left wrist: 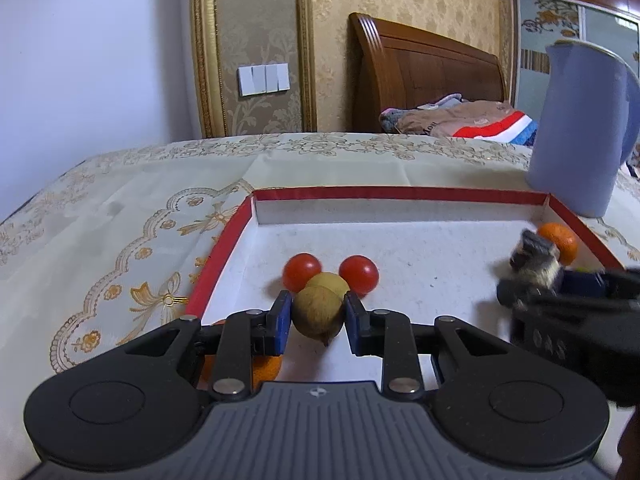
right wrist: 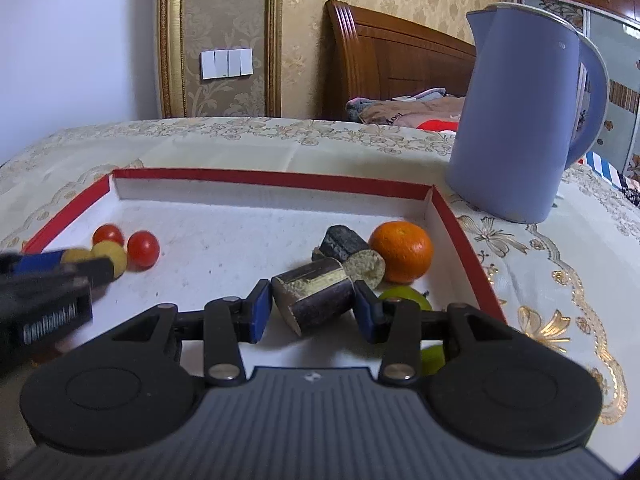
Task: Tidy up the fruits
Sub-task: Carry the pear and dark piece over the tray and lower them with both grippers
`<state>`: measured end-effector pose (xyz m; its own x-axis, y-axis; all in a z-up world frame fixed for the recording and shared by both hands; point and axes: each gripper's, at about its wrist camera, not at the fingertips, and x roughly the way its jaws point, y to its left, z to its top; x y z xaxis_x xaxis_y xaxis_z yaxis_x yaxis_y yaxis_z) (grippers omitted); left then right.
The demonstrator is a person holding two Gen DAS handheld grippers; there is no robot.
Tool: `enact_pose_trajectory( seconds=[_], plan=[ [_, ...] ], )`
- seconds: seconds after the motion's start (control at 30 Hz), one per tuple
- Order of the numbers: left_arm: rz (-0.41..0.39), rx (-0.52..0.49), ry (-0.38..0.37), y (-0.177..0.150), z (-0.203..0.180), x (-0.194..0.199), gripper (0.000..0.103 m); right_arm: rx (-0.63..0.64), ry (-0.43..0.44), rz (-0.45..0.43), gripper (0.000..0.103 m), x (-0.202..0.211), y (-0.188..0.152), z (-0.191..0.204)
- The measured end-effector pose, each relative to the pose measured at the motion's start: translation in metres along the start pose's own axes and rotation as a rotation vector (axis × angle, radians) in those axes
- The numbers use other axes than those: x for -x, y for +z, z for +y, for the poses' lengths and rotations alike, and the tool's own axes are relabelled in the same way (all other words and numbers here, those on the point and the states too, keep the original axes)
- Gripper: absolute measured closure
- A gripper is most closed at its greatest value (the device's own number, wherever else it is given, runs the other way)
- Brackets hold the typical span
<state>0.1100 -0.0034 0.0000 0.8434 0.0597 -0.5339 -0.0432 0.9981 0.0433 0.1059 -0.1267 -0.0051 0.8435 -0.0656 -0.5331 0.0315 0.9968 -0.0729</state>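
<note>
A red-rimmed white tray (left wrist: pixel 224 240) (right wrist: pixel 276 179) lies on the tablecloth. In the left wrist view my left gripper (left wrist: pixel 318 320) is shut on a tan longan (left wrist: pixel 318 316); a second longan (left wrist: pixel 330 283) and two cherry tomatoes (left wrist: pixel 302 270) (left wrist: pixel 359 274) lie just beyond it. In the right wrist view my right gripper (right wrist: pixel 311 306) is shut on a dark sugarcane piece (right wrist: pixel 314 296). A second sugarcane piece (right wrist: pixel 352 254) and an orange (right wrist: pixel 402 251) lie beyond it, and green fruits (right wrist: pixel 406 296) sit under the right finger.
A blue kettle (right wrist: pixel 520 120) (left wrist: pixel 580 132) stands on the table behind the tray's far right corner. Another orange (left wrist: pixel 266 370) shows under my left gripper. A bed headboard and bedding lie behind the table.
</note>
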Motion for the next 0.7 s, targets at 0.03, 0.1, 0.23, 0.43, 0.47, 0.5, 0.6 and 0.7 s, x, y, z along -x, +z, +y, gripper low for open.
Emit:
enact_pose_trajectory(
  seconds=[0.03, 0.1, 0.23, 0.43, 0.47, 0.5, 0.6, 0.7],
  plan=[
    [0.002, 0.003, -0.004, 0.000, 0.000, 0.000, 0.075, 0.004, -0.003, -0.002, 0.062, -0.001, 0.001, 0.000],
    [0.002, 0.015, -0.010, 0.000, 0.001, 0.000, 0.075, 0.005, -0.005, -0.005, 0.062, -0.001, 0.000, 0.000],
    [-0.006, 0.055, -0.031, -0.004, 0.009, 0.006, 0.075, -0.025, -0.003, -0.013, 0.062, 0.001, 0.001, -0.005],
    [-0.014, 0.052, -0.007, -0.003, 0.007, 0.006, 0.075, -0.003, -0.028, -0.020, 0.063, 0.001, -0.001, -0.002],
    [-0.015, 0.055, -0.007, -0.002, 0.008, 0.003, 0.075, -0.010, -0.023, -0.021, 0.063, 0.001, -0.001, -0.003],
    [-0.019, 0.056, -0.003, -0.001, 0.009, 0.002, 0.075, -0.017, -0.019, -0.020, 0.063, 0.001, -0.001, -0.002],
    [-0.021, 0.006, 0.008, -0.002, 0.002, 0.001, 0.075, -0.016, -0.020, -0.023, 0.063, 0.000, -0.001, -0.001],
    [-0.023, -0.032, 0.016, -0.005, -0.004, 0.001, 0.075, -0.032, -0.006, -0.025, 0.060, 0.002, -0.001, -0.005]
  ],
)
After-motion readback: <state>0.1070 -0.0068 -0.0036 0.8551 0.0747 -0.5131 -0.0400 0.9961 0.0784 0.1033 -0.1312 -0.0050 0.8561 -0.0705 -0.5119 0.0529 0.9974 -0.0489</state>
